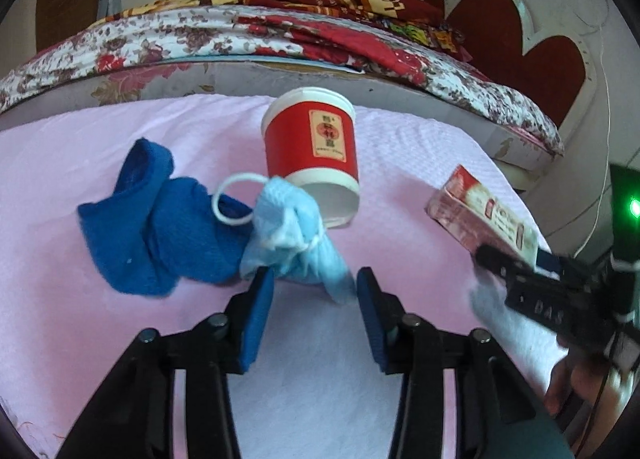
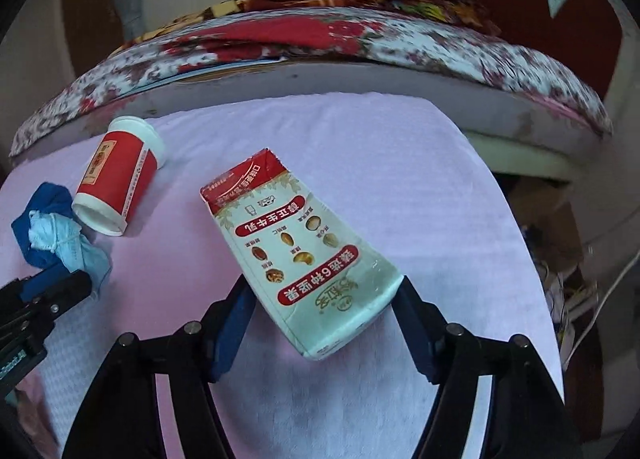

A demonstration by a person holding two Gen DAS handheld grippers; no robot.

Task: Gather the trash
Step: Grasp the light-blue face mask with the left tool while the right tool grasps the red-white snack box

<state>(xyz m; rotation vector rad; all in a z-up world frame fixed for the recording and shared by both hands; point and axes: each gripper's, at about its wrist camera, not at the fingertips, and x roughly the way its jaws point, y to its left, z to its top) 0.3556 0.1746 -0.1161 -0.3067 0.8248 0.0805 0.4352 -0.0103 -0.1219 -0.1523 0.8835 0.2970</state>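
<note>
Your left gripper (image 1: 315, 279) is spread around the crumpled face mask (image 1: 294, 237) mid-table on the pink cloth (image 1: 120, 131), pads not yet pressing; it is soft and light, so pinch the bunched middle. Your right gripper (image 2: 326, 311) brackets the flattened milk carton (image 2: 296, 247) by the table's right edge; contact unclear. Squeeze its stiff side edges gently.

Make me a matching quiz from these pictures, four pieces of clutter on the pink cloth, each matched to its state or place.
1. red paper cup
2. crumpled light blue face mask
3. dark blue cloth
4. flattened milk carton

A. between the right gripper's open jaws
B. lying on its side
C. at the left gripper's fingertips
D. bunched, leftmost

Pairs: 1-B, 2-C, 3-D, 4-A
</note>
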